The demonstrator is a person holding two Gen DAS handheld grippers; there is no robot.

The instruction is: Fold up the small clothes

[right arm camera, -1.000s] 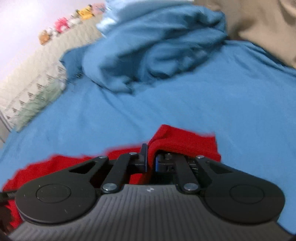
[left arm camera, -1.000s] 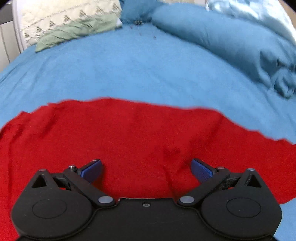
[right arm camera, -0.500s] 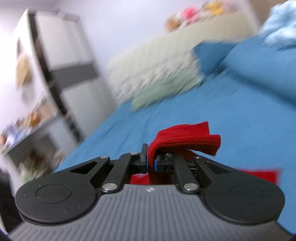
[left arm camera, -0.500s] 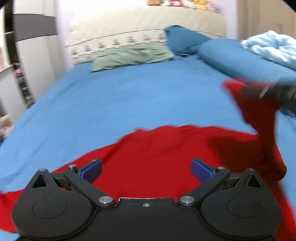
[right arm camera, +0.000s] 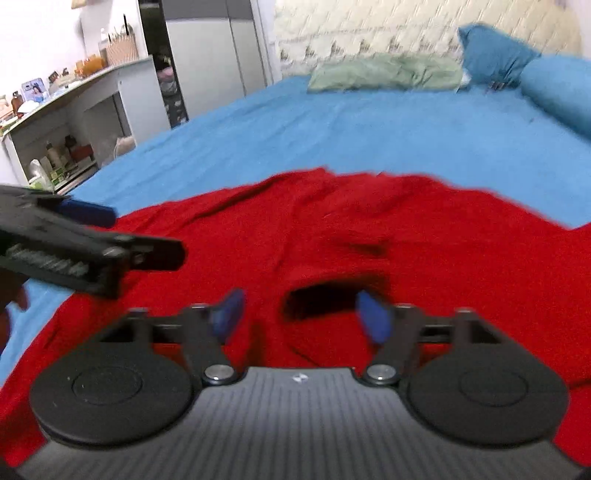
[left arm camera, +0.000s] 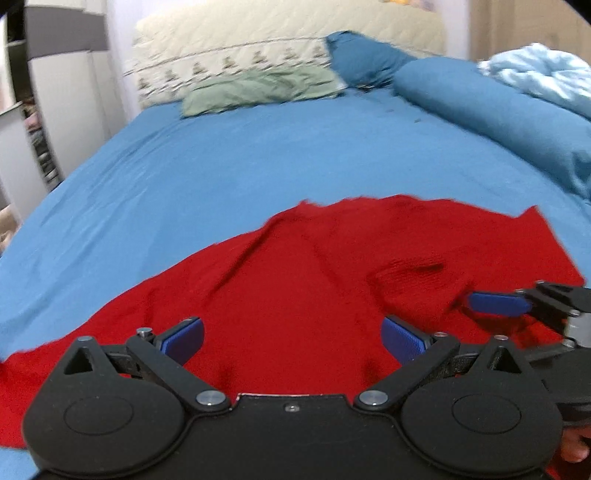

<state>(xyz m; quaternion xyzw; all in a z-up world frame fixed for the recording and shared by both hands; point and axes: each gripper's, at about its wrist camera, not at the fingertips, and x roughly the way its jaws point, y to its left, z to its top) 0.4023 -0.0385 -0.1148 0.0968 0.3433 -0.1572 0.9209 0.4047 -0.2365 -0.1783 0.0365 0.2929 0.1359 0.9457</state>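
A red cloth [left arm camera: 332, 280] lies spread on the blue bed sheet [left arm camera: 221, 166]; it also shows in the right wrist view [right arm camera: 332, 236], with a fold doubled over its right part. My left gripper [left arm camera: 293, 341] is open and empty, low over the cloth's near edge. My right gripper [right arm camera: 301, 315] is open and empty above the cloth. The right gripper also shows at the right edge of the left wrist view [left arm camera: 517, 306]. The left gripper shows at the left of the right wrist view [right arm camera: 74, 236].
A green pillow [left arm camera: 258, 90], a dark blue pillow [left arm camera: 362, 59] and a cream headboard [left arm camera: 277, 33] are at the far end. A rolled blue duvet [left arm camera: 498, 114] lies on the right. A grey shelf unit with bottles [right arm camera: 74, 122] stands left of the bed.
My right gripper carried a corner of the red cloth across, laid it down and opened. The cloth's right part is now folded over. My left gripper stayed open.
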